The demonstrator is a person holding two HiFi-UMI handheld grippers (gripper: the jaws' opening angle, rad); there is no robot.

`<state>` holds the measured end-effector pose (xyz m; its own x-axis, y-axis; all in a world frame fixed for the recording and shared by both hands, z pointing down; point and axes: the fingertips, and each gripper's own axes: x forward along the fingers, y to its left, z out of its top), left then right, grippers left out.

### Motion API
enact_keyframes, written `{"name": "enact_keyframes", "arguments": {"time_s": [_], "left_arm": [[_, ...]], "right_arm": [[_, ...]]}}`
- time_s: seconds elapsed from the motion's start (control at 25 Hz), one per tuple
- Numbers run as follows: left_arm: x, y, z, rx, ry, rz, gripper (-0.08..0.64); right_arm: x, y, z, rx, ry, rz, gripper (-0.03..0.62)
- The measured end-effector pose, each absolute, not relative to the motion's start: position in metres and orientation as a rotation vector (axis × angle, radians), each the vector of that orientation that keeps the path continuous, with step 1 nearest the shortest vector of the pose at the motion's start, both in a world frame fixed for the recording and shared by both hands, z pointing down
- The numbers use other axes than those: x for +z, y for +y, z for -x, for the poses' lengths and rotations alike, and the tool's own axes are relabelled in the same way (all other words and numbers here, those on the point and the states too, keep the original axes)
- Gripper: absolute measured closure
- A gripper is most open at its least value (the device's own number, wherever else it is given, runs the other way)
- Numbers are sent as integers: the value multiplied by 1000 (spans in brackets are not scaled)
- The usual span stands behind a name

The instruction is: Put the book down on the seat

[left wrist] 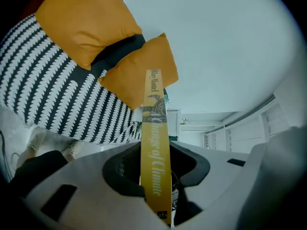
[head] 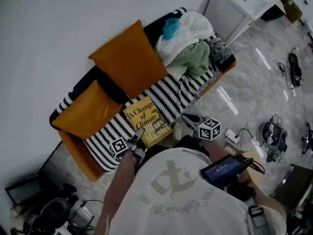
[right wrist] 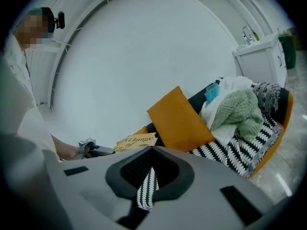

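Observation:
A yellow book (head: 146,121) titled "A Change of Climate" is over the front part of the striped sofa seat (head: 171,94), cover up. My left gripper (head: 138,140) is shut on its near corner. In the left gripper view the book's spine (left wrist: 154,143) runs upright between the jaws of the left gripper (left wrist: 156,176). Whether the book rests on the seat I cannot tell. My right gripper (head: 188,119) hovers just right of the book, jaws together and holding nothing. The right gripper view shows the right gripper (right wrist: 149,176), with the book (right wrist: 136,140) to its left.
Two orange cushions (head: 129,58) (head: 88,109) lean against the sofa back. A pile of clothes (head: 188,43) fills the sofa's right end. A white cabinet (head: 234,9) stands beyond it. Cables and gear (head: 271,131) lie on the tiled floor at the right.

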<state>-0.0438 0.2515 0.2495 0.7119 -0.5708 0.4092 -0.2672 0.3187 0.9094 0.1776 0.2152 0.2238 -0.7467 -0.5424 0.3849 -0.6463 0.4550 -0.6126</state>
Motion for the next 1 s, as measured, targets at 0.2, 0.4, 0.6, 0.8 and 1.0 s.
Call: {"name": "enact_keyframes", "arguments": {"time_s": [0.2, 0.4, 0.6, 0.8, 1.0], "left_arm": [[253, 247, 34, -229, -858, -1256, 411], [253, 246, 31, -237, -918, -1240, 411], [248, 244, 32, -276, -980, -1228, 411], [246, 244, 29, -312, -1023, -1212, 411], [253, 248, 34, -308, -1035, -1191, 411]], "right_arm": [[236, 204, -189, 1194, -2569, -989, 578], [245, 190, -194, 1209, -2592, -920, 578], [251, 178, -195, 1223, -2610, -842, 578], [254, 178, -190, 1235, -2620, -756, 578], [261, 183, -172, 1254, -2592, -696, 578]]}}
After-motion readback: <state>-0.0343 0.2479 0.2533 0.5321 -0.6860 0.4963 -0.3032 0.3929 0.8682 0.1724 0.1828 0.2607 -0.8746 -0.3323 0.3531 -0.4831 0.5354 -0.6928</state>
